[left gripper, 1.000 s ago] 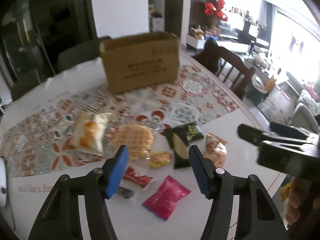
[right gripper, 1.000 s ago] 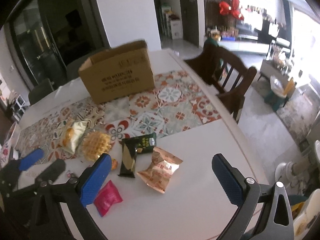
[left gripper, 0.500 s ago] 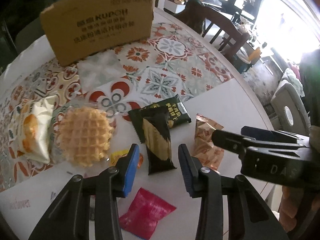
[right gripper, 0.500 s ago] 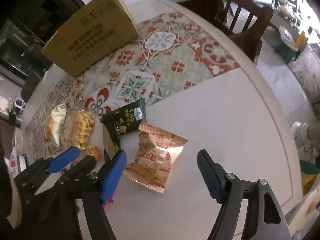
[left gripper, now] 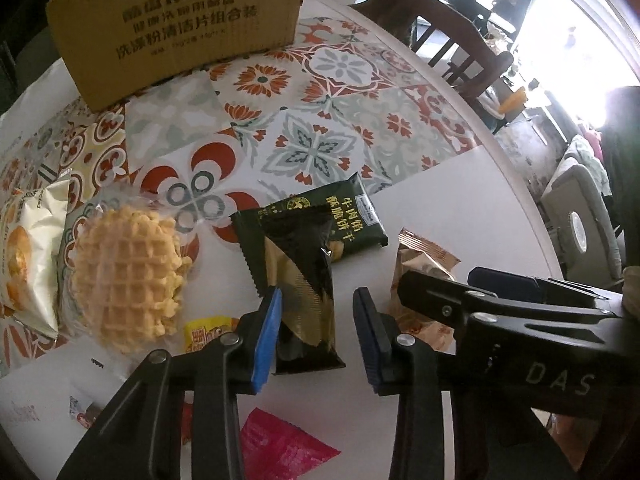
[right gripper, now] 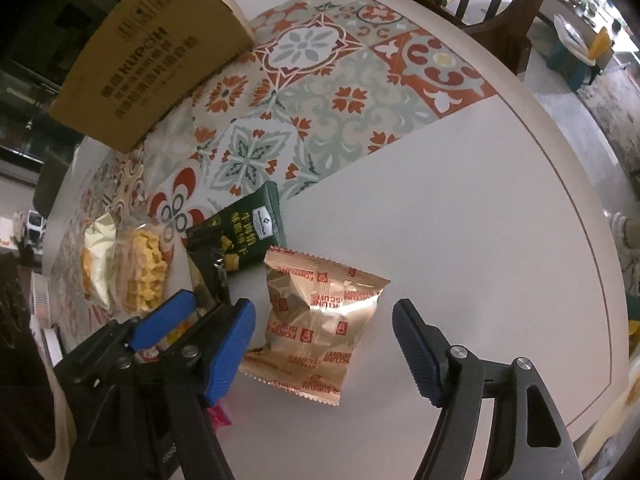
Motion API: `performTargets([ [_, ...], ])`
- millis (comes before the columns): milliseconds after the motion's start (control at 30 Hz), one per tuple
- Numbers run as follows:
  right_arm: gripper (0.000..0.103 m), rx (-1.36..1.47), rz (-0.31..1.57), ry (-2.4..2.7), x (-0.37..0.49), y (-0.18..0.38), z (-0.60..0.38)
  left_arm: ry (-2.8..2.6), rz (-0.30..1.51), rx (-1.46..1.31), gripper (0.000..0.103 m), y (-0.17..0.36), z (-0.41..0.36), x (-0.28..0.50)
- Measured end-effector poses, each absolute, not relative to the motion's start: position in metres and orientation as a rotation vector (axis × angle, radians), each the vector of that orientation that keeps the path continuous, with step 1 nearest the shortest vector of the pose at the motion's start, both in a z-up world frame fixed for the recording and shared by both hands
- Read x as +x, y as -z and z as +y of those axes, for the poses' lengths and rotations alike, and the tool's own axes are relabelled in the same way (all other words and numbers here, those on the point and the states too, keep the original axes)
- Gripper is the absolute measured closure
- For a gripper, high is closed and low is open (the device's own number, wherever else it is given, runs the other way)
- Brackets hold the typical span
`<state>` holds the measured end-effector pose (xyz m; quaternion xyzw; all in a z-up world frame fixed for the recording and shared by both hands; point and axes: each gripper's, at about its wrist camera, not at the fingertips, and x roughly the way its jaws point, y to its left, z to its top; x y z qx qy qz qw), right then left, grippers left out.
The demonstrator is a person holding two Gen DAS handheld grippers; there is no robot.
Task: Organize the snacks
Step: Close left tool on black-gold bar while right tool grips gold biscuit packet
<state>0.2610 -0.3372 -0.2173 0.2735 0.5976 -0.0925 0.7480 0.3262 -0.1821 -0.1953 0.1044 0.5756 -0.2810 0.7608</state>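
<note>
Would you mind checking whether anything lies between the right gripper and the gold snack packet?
Nothing visible does. The right gripper hangs over the gold snack packet, its fingers either side of it. The left gripper sits just beside it.

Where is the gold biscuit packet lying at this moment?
In the right wrist view, the gold biscuit packet lies on the white table between the right gripper's fingers, just right of the dark green packet.

A brown cardboard box [left gripper: 176, 28] stands at the far end of the patterned tile mat [left gripper: 320, 120] on the round white table [right gripper: 480, 220]. Nearer, from left to right: a clear-wrapped round waffle [left gripper: 128, 276], a long black-and-gold packet [left gripper: 300, 296] overlapping a dark green packet [left gripper: 352, 216], and a gold foil biscuit packet [right gripper: 320, 320]
</note>
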Motion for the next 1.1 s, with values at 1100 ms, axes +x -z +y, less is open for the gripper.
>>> performTargets([
  [1100, 0.051, 0.434, 1.231, 0.188, 0.249, 0.2, -0.335, 0.644, 1.189, 0.115, 0.101, 0.175, -0.164, 0.314],
])
